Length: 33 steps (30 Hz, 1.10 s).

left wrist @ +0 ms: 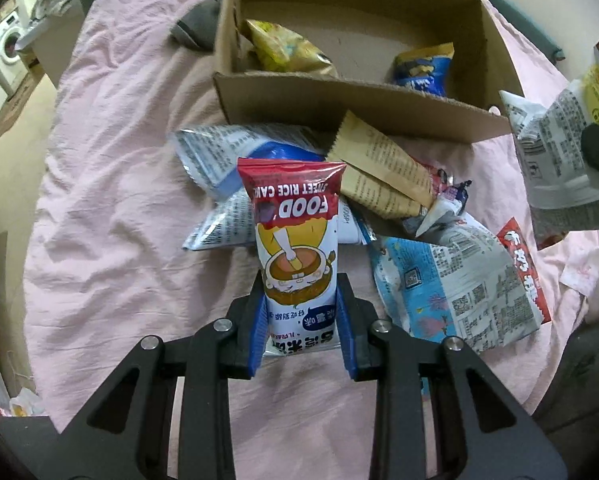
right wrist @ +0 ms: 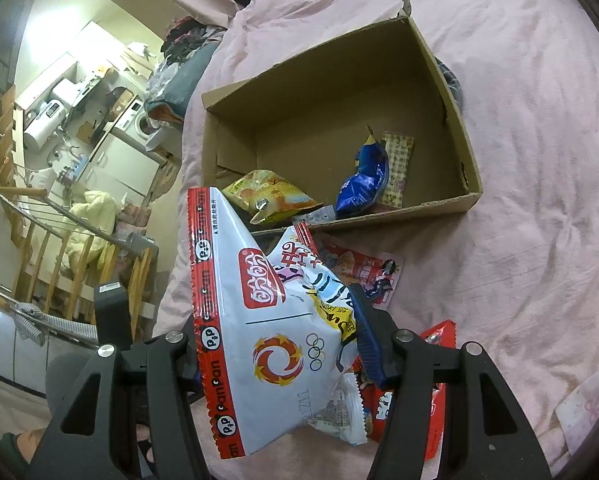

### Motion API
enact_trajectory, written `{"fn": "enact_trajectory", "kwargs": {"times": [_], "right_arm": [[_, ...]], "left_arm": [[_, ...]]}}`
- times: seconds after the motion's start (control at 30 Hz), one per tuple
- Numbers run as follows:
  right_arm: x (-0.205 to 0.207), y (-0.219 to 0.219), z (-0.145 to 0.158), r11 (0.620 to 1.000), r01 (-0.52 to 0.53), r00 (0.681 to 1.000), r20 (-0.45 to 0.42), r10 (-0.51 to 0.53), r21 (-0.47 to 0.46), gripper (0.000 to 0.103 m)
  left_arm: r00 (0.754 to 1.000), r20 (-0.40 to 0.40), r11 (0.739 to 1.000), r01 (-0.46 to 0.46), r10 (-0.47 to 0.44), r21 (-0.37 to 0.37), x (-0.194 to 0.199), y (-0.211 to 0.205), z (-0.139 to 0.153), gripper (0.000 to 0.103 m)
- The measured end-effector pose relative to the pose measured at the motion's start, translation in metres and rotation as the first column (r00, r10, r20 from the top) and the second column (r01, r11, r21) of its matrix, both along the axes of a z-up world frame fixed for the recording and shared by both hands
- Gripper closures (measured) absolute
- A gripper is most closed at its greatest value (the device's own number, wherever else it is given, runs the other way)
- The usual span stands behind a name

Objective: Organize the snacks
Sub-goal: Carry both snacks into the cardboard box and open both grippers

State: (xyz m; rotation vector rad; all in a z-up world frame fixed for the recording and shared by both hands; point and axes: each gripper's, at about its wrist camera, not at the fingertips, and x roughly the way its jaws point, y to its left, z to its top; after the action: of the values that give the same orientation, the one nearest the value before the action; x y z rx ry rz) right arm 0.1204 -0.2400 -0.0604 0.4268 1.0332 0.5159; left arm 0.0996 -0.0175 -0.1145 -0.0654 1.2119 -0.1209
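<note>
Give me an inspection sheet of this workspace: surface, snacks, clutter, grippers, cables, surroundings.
Surface: wrinkled pink bedsheet.
Job's things: open brown cardboard box holding a yellow snack bag, a blue snack bag and a small patterned bar; loose pile of snack packets on the sheet in front of the box.
Clutter: grey cloth item beside the box.
Grippers: left gripper shut on a red-topped white rice cake packet; right gripper shut on a large white bag with red edge.
Cables: nothing seen.
Surroundings: white washing machine, wooden stair railing.
</note>
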Motion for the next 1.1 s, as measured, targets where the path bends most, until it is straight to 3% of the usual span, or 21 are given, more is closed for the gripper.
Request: {"fn": "enact_trajectory", "kwargs": {"times": [0.27,0.67,0.87,1.1], "right_arm": [[-0.005,-0.010,0.019,0.998,0.024,0.998,0.054,-0.027,0.056,0.044],[0.014,-0.014,0.057,0.995,0.067,0.975,0.207,-0.080,0.068,0.044],[0.030,-0.012,0.067,0.993,0.099,0.958,0.263,-0.111,0.060,0.044],[0.060,-0.011,0.064,0.992,0.121,0.954,0.271,-0.129,0.049,0.044]], "left_arm": [[0.995,0.072,0.997,-0.072,0.073,-0.016,-0.013,0.013,0.045,0.076],[0.964,0.251,0.995,-0.097,0.089,0.017,0.036,0.018,0.120,0.076],[0.953,0.291,0.995,-0.093,0.084,0.017,0.057,0.011,0.131,0.076],[0.949,0.305,0.996,-0.088,0.081,0.010,0.089,0.003,0.133,0.076]]}}
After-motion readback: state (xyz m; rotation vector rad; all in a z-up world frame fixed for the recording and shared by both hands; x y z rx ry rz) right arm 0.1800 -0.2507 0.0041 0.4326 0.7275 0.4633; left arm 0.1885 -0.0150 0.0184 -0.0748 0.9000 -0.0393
